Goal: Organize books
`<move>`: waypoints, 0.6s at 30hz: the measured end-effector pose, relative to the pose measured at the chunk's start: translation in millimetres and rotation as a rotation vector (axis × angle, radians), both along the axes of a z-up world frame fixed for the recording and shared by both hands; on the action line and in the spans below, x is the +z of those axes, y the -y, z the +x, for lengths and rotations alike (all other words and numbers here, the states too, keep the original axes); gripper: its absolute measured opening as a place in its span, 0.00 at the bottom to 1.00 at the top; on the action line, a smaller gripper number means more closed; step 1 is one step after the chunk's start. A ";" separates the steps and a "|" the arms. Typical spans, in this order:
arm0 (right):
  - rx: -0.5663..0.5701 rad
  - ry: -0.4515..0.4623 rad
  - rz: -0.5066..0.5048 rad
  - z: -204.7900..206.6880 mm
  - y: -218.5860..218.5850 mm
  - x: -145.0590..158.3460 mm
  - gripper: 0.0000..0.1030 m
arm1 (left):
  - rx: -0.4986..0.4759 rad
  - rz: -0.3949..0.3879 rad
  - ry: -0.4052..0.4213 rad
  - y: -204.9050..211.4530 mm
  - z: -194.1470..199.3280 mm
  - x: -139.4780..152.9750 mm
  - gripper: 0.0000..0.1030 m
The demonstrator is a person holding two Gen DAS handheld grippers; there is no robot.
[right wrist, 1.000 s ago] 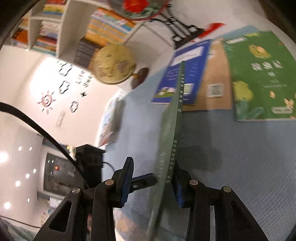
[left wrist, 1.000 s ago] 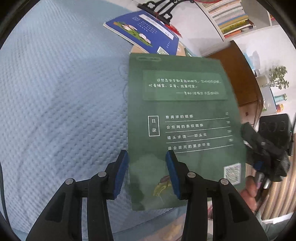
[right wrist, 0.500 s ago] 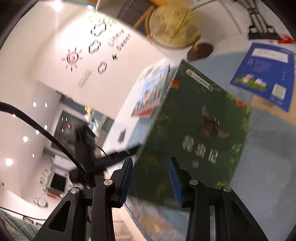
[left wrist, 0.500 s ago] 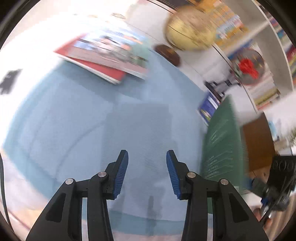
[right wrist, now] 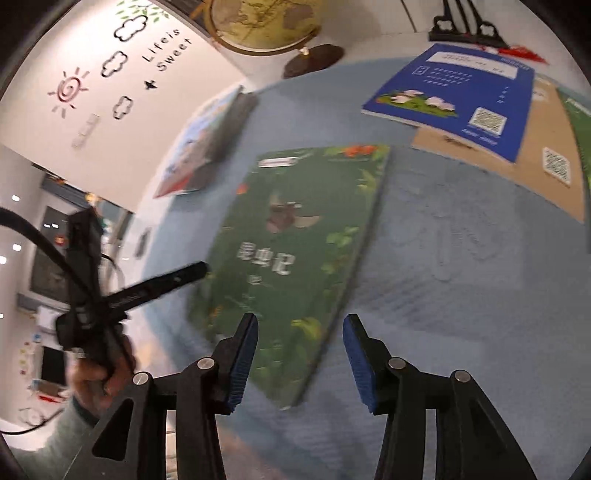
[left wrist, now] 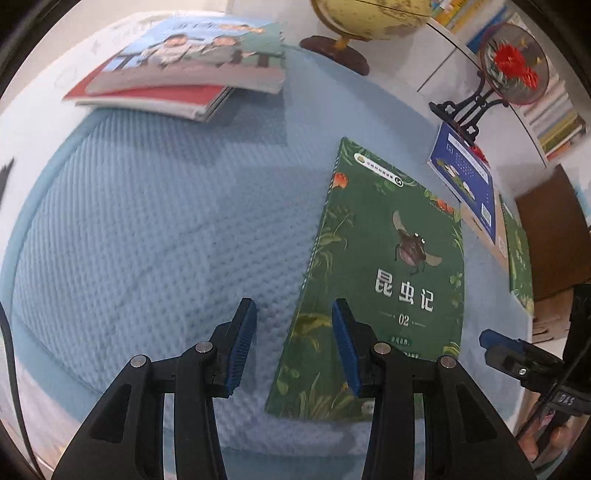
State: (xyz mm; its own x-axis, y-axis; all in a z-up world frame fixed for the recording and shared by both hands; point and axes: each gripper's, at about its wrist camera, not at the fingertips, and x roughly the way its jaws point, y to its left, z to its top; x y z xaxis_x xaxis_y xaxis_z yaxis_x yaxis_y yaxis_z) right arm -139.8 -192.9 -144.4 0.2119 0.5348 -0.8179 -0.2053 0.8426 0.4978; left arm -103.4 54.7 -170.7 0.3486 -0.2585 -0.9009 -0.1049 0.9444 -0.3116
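Observation:
A green book with a beetle on its cover lies cover up on the blue quilted mat. In the right wrist view the same green book is blurred. Its near corner sits between the fingers of my right gripper. Those jaws are opening and the pads stand clear of the cover. My left gripper hovers open over the mat at the book's left edge, holding nothing. The left gripper also shows in a hand at the left of the right wrist view.
Two stacked books lie at the mat's far left. A blue book overlaps a brown one and another green book at the right. A globe and an ornament on a black stand stand behind.
The green book was upright on its edge in my right gripper; now it lies cover up on the mat and the right jaws stand wider. My left gripper swung across the mat, still empty.

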 end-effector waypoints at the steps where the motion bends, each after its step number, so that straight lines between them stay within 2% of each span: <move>1: 0.000 0.009 -0.027 1.6 0.0 -2.4 0.45 | -0.005 0.006 -0.004 0.4 1.5 -0.8 0.38; 6: 0.022 0.016 -0.081 2.4 -6.8 -10.7 0.33 | -0.052 0.053 -0.016 8.3 5.0 -0.7 0.38; 8: 0.031 0.007 -0.099 2.3 -10.3 -15.5 0.29 | -0.079 0.029 -0.021 14.5 5.5 -0.6 0.38; 12: 0.035 -0.002 -0.088 4.6 -8.4 -19.5 0.27 | -0.119 -0.035 -0.024 33.4 3.8 -0.5 0.39; 15: 0.013 0.038 -0.190 4.1 3.7 -14.8 0.28 | -0.143 -0.123 -0.040 55.4 -1.9 -4.0 0.39; 16: 0.014 0.050 -0.210 4.5 10.5 -13.9 0.28 | -0.164 -0.117 -0.039 66.6 -5.3 -4.9 0.39; 18: 0.008 0.033 -0.187 5.1 27.1 -14.1 0.28 | -0.211 -0.071 -0.021 86.9 -12.1 -3.7 0.39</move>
State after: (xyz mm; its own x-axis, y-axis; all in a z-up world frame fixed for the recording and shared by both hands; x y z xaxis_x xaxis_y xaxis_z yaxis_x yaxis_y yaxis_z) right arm -134.7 -220.0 -158.5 0.2364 0.3764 -0.8958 -0.2262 0.9179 0.3260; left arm -115.5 -32.2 -174.4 0.2614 -0.3867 -0.8844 0.0851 0.9219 -0.3780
